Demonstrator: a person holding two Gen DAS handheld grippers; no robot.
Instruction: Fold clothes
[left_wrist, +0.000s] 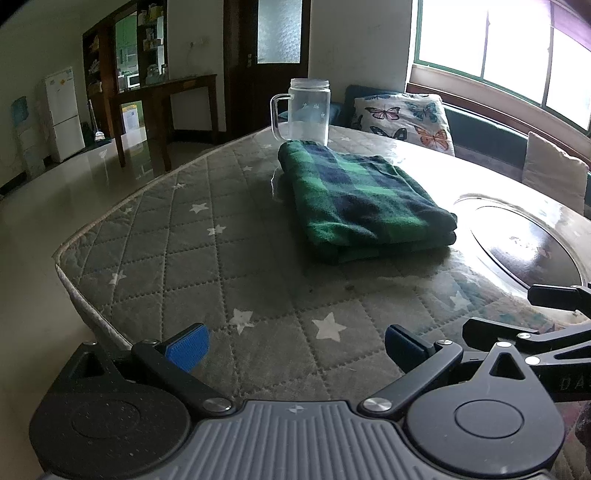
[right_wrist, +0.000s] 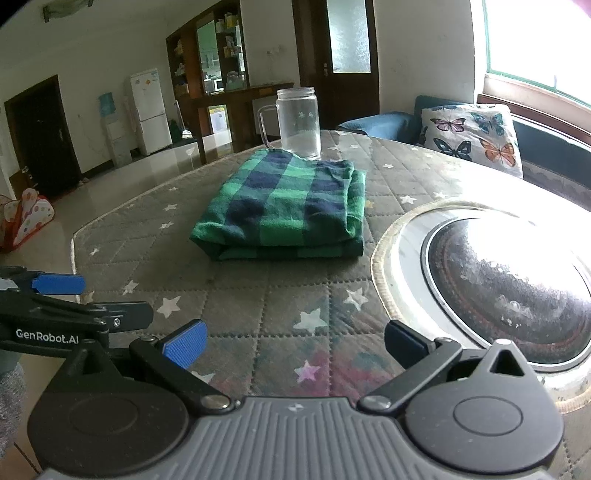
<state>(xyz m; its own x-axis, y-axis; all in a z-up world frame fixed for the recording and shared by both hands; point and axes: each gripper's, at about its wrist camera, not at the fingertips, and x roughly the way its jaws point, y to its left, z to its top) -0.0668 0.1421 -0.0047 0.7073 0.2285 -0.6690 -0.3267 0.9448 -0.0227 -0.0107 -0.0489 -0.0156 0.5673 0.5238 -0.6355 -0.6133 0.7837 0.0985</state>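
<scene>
A green and navy plaid cloth (left_wrist: 364, 201) (right_wrist: 288, 205) lies folded into a thick rectangle on the grey quilted star-print table cover (left_wrist: 207, 258) (right_wrist: 236, 306). My left gripper (left_wrist: 295, 349) is open near the table's front edge, well short of the cloth, nothing between its blue pads. My right gripper (right_wrist: 295, 345) is open too, also short of the cloth and holding nothing. In the right wrist view the left gripper (right_wrist: 55, 295) shows at the left edge. Black parts of the right gripper (left_wrist: 554, 317) appear at the right edge of the left wrist view.
A clear glass jar mug (left_wrist: 306, 110) (right_wrist: 295, 123) stands just behind the cloth. A round dark inset with a metal rim (right_wrist: 506, 280) (left_wrist: 524, 243) sits in the table at the right. A butterfly-print cushion (right_wrist: 472, 133) lies on the bench under the window. The cover's left edge (left_wrist: 74, 280) drops to the floor.
</scene>
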